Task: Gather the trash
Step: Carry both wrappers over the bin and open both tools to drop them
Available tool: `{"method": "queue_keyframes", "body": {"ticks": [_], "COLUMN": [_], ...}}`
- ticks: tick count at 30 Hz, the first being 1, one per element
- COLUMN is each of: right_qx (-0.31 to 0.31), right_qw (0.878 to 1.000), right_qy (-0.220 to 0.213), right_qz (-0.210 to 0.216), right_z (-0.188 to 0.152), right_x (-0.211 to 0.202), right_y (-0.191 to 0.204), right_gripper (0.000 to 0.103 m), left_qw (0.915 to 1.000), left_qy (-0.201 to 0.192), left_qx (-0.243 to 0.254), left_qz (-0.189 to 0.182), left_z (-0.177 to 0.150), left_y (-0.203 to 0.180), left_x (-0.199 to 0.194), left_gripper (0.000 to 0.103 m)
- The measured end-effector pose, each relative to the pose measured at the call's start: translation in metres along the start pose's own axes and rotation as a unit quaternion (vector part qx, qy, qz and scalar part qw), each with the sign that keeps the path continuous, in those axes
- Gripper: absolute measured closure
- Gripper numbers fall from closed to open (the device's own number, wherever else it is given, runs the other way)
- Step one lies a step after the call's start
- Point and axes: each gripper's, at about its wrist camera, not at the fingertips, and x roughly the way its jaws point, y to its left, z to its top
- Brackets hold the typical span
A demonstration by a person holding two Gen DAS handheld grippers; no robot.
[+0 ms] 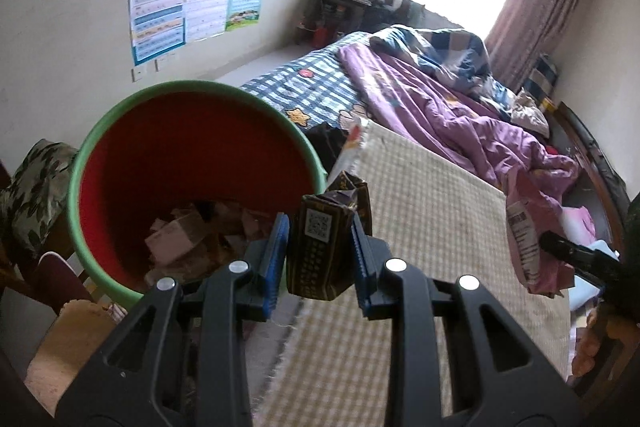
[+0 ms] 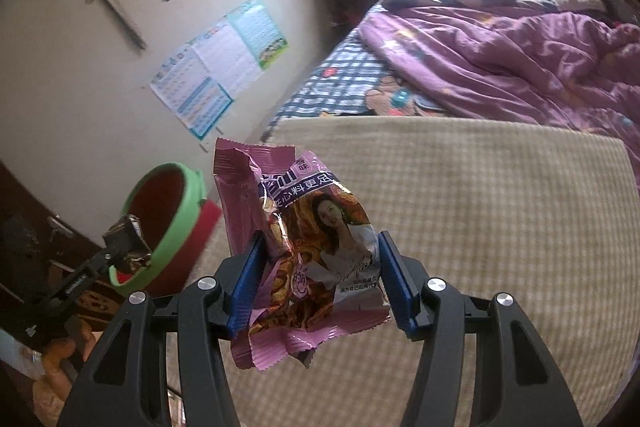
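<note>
Left gripper (image 1: 320, 239) is clamped on a small dark brown crumpled carton (image 1: 320, 247), upright, just beside the rim of the red plastic bin w/ green rim (image 1: 200, 163), bin to its left. Right gripper (image 2: 318, 279) pinches a pink crinkled snack wrapper (image 2: 304, 247) over the checked mat (image 2: 480, 207); bin well apart, lower-left. Left is nearer; room above the bin looks open.

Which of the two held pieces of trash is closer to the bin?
The dark brown carton in the left gripper, right beside the green-rimmed bin. The pink snack bag in the right gripper hangs over the checked mat.
</note>
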Motion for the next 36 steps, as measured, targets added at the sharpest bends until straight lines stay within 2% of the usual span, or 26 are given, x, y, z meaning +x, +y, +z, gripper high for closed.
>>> {"method": "queue_keyframes", "body": {"ticks": [16,36], "right_qx": [-0.053,-0.086], "right_qw": [0.997,0.993], "right_qy": [0.018,0.036], "right_qz": [0.048,0.071], "right_z": [0.010,0.010], "right_x": [0.032,0.055], "right_y": [0.063,0.092], "right_gripper": [0.049,0.049], "left_qw": [0.9989,0.9978], "left_qy": [-0.016,-0.015], "left_qx": [-0.021,-0.035], "left_qz": [0.038,0.054], "left_z": [0.003,0.006], "left_y": [0.032,0.047], "left_x": [-0.010,-0.010], "left_gripper": [0.075,0.075]}}
